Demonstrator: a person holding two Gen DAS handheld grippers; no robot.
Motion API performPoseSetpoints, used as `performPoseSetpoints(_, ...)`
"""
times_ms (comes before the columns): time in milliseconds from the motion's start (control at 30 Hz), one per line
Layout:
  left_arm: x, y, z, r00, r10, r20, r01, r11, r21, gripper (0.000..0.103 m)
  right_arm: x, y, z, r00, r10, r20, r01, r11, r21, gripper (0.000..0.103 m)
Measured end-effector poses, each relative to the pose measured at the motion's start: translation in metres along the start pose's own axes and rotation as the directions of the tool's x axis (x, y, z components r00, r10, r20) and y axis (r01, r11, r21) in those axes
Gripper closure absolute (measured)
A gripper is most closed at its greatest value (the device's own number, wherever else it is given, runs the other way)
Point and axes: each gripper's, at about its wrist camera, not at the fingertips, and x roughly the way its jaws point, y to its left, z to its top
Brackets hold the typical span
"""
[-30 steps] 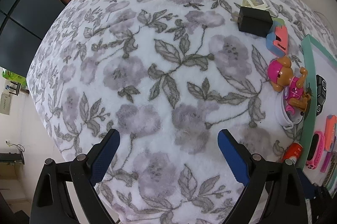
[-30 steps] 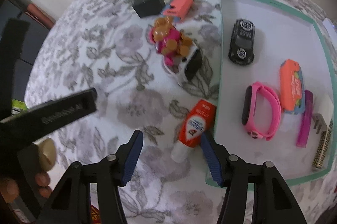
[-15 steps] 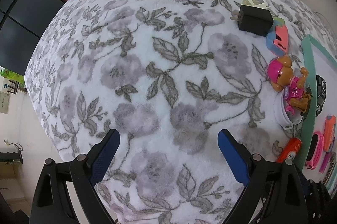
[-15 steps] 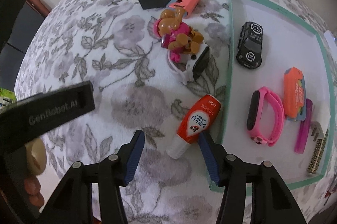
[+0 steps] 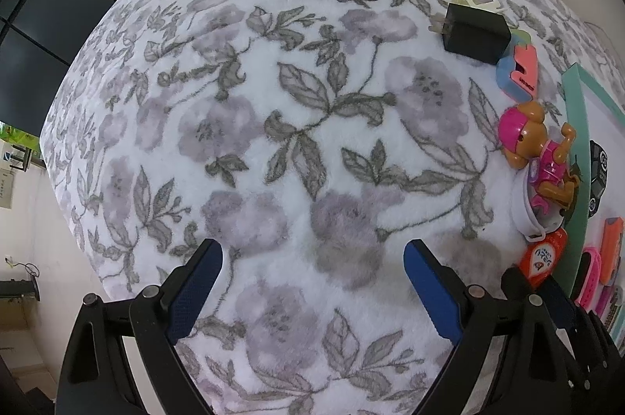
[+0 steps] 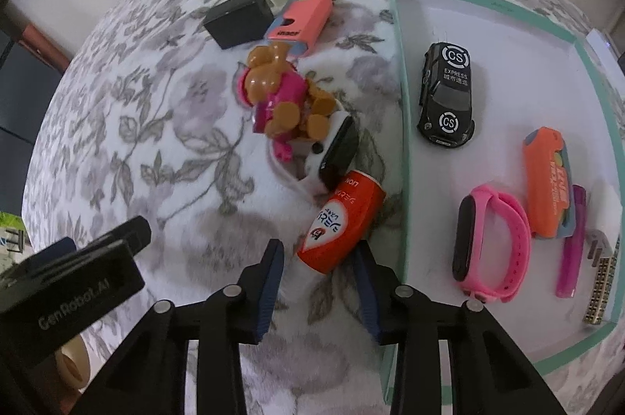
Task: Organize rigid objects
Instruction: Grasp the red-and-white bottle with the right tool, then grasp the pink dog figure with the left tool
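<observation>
The right gripper (image 6: 318,272) is seen closing around the lower end of an orange bottle (image 6: 341,221), which lies between its blue pads on the flowered cloth (image 6: 156,126); firm contact cannot be told. The bottle lies just beside the green-rimmed tray (image 6: 398,102), at its nine o'clock side. The left gripper (image 5: 312,294) is held wide open over bare cloth, holding nothing.
</observation>
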Motion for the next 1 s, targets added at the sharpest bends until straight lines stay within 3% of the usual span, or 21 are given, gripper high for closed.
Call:
performPoseSetpoints(133, -0.001, -0.001, 0.001, 0.999, -0.031, 0.007, 0.031, 0.999, -0.012, 0.009, 0.002, 0.002, 0.005, 0.999, -0.025, 0.025, 0.026, 1.0, -0.016, 0.069)
performPoseSetpoints(500, -0.005, -0.014, 0.021, 0.992, -0.12, 0.028, 0.122, 0.99, -0.071, 0.009, 0.003, 0.0, 0.012, 0.998, 0.018, 0.059, -0.017, 1.0, -0.017, 0.073)
performPoseSetpoints(600, -0.011, -0.018, 0.028, 0.987, -0.149, 0.058, 0.154, 0.984, -0.086, 0.009, -0.002, -0.008, 0.009, 0.996, 0.06, 0.062, -0.06, 0.998, -0.009, 0.073)
performPoseSetpoints(767, -0.021, -0.037, 0.043, 0.972, -0.203, 0.116, 0.209, 0.977, -0.035, 0.009, -0.004, -0.015, 0.01, 0.991, 0.119, 0.067, -0.119, 0.993, 0.0, 0.074)
performPoseSetpoints(1000, -0.018, -0.066, 0.056, 0.964, -0.231, 0.13, 0.226, 0.972, 0.057, 0.009, -0.002, -0.017, 0.016, 0.987, 0.142, 0.074, -0.141, 0.99, -0.021, 0.074)
